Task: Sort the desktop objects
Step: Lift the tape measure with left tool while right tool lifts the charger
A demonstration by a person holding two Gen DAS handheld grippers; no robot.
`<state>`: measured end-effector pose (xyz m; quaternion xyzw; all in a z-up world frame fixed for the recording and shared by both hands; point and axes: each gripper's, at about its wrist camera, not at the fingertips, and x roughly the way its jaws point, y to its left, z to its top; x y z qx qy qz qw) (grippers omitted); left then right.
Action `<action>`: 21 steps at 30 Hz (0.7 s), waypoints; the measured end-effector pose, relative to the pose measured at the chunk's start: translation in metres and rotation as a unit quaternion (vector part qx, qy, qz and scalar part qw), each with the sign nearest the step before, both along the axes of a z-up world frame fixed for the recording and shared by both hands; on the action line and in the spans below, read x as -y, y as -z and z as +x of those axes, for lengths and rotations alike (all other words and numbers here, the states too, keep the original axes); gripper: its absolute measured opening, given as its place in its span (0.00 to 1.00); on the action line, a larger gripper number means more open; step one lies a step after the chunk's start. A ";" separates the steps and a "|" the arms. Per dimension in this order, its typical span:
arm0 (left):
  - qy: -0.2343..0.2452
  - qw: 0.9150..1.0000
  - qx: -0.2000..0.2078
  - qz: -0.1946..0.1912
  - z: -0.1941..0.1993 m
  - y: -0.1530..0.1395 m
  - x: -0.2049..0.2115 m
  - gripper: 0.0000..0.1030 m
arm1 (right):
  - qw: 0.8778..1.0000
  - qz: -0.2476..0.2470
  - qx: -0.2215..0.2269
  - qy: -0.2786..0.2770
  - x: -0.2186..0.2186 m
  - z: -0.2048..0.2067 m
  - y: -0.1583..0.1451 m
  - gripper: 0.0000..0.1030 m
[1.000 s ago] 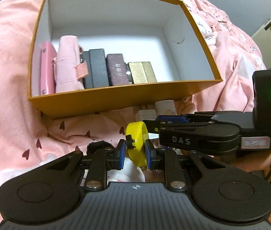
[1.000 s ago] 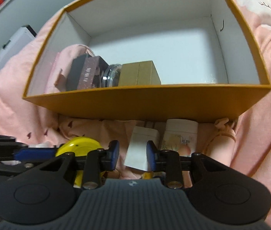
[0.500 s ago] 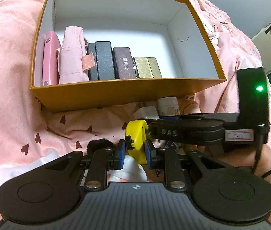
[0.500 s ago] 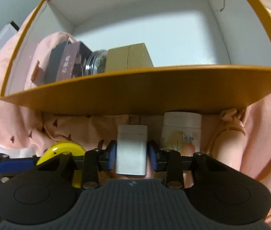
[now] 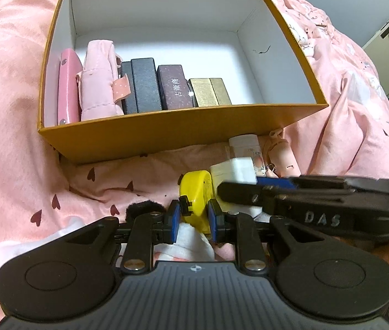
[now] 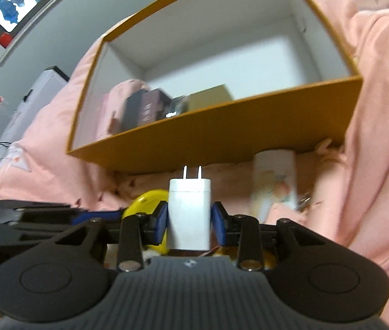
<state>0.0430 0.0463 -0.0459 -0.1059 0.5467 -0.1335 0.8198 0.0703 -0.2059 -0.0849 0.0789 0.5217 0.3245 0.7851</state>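
My left gripper [image 5: 193, 216] is shut on a yellow tape measure [image 5: 196, 192] and holds it in front of the orange box [image 5: 166, 134]. My right gripper [image 6: 189, 221] is shut on a white plug charger [image 6: 189, 214] with its prongs pointing up; the charger also shows in the left wrist view [image 5: 233, 172], lifted off the bedding. The right gripper crosses the left wrist view from the right [image 5: 238, 192]. The orange box [image 6: 222, 134] holds a pink case [image 5: 66, 88], a pink pouch [image 5: 98, 82], dark boxes [image 5: 144, 85] and a gold box [image 5: 209, 92] along its near wall.
A white printed tube [image 6: 274, 181] and a pink item with a clip [image 5: 282, 155] lie on the pink bedding [image 5: 15, 165] just before the box. A black fluffy thing [image 5: 144, 209] and white cloth [image 5: 191, 236] lie under the left gripper. A white appliance [image 6: 43, 82] stands at far left.
My right gripper has closed on the white charger and lifted it off the bedding, tilting upward. My left gripper has risen a little with the tape measure.
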 end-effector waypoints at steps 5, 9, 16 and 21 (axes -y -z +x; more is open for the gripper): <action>0.015 1.000 0.006 0.001 0.000 0.005 0.000 0.20 | 1.000 0.006 -0.018 0.006 -0.004 -0.003 0.013 0.34; 0.014 1.000 0.011 0.006 0.000 0.008 -0.001 0.20 | 0.999 0.026 -0.034 0.009 -0.004 -0.003 0.021 0.34; 0.012 0.999 0.013 0.033 -0.001 0.010 0.007 0.16 | 0.999 0.035 -0.028 0.010 0.002 -0.006 0.019 0.34; -0.002 0.999 0.016 0.029 0.001 0.007 0.003 0.16 | 0.998 0.048 -0.011 0.029 0.001 -0.005 0.013 0.34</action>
